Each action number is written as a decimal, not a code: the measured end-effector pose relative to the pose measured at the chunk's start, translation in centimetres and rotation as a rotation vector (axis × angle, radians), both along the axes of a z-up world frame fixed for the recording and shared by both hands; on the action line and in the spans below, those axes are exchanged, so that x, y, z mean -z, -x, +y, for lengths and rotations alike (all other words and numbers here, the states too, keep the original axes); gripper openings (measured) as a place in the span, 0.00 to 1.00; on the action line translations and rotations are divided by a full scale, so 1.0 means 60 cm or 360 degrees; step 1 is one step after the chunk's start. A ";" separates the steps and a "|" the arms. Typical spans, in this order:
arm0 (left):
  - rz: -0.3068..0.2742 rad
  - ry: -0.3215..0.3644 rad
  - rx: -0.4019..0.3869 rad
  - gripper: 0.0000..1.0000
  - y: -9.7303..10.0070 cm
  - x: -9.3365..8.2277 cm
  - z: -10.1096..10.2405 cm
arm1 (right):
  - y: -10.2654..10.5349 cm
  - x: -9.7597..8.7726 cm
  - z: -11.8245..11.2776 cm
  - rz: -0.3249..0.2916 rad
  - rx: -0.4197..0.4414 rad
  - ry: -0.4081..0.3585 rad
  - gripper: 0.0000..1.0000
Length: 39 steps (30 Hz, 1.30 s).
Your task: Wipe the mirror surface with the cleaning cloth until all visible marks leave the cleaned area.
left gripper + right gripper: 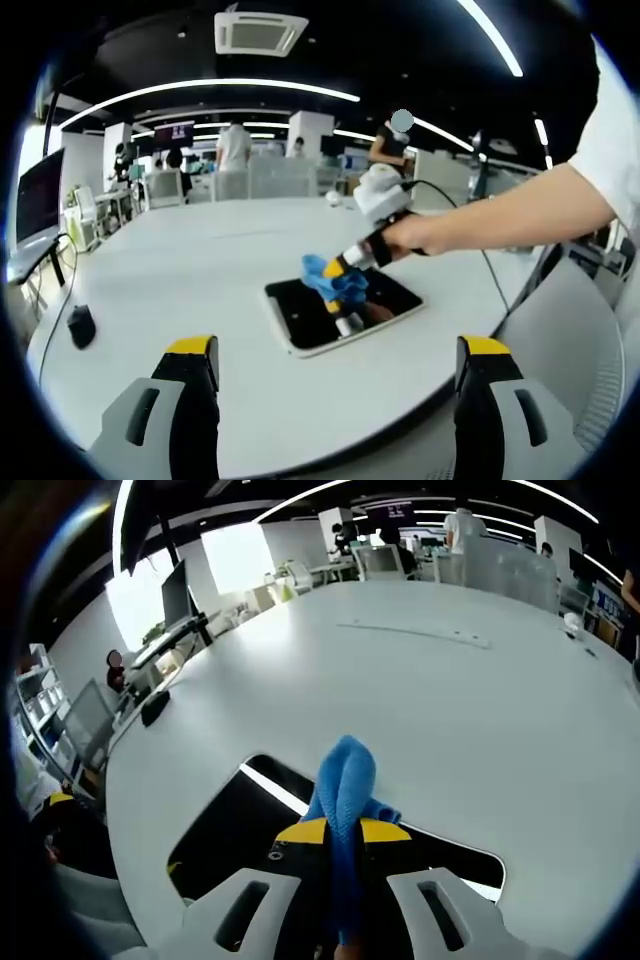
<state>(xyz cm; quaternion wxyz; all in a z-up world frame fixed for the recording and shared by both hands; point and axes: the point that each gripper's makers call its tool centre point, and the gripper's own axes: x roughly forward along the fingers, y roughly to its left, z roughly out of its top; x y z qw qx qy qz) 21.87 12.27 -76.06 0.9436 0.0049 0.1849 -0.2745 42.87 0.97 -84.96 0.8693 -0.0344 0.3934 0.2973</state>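
Two grippers show here, one in each of the person's hands. The left gripper hangs above the near edge of the big white worktop, and its fingers stand wide apart with nothing between them. Past them, the mirror lies flat on the worktop. It is dark and shiny, with a pale frame and round corners. The right gripper comes in from the right of the left gripper view, held by a hand on a bare arm. Its tip points down at the mirror, and its fingers are closed tight on a blue cleaning cloth. The bunched cloth sits over the middle of the mirror, and it looks to be touching the glass. In the right gripper view, the right gripper has its yellow-tipped fingers pinched on the cleaning cloth, which sticks out past them in a fold. The mirror is right under them, with a bright strip of light on it. A small black mouse sits far off to the left on the worktop. Some people stand at desks far behind.
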 end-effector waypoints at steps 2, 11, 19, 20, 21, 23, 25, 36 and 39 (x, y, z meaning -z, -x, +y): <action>0.0001 0.0002 0.0000 0.99 0.000 0.000 0.000 | 0.000 0.000 0.004 -0.0005 -0.0004 -0.0006 0.05; 0.0005 0.0004 0.0002 0.99 0.000 0.000 0.001 | -0.006 0.002 0.025 -0.0018 -0.0026 -0.0025 0.06; 0.0009 0.0005 0.0003 0.98 0.000 0.000 0.001 | -0.001 0.000 0.050 -0.0018 -0.0063 -0.0045 0.06; 0.0010 0.0005 0.0003 0.98 0.000 0.000 0.001 | -0.001 0.000 0.052 -0.0018 -0.0068 -0.0045 0.06; 0.0010 0.0005 0.0001 0.98 0.000 0.000 0.001 | -0.003 0.000 0.054 -0.0018 -0.0071 -0.0042 0.06; 0.0011 0.0008 -0.0001 0.98 0.000 0.000 0.002 | -0.002 -0.001 0.058 -0.0009 -0.0076 -0.0049 0.06; 0.0011 0.0008 -0.0002 0.98 -0.001 0.000 0.002 | -0.001 -0.001 0.061 -0.0005 -0.0081 -0.0052 0.06; 0.0012 -0.0006 0.0008 0.98 0.000 0.001 0.001 | -0.001 -0.001 0.080 0.0015 -0.0097 -0.0080 0.06; 0.0012 -0.0007 0.0008 0.97 0.000 0.001 0.001 | -0.002 0.000 0.087 0.0014 -0.0107 -0.0084 0.06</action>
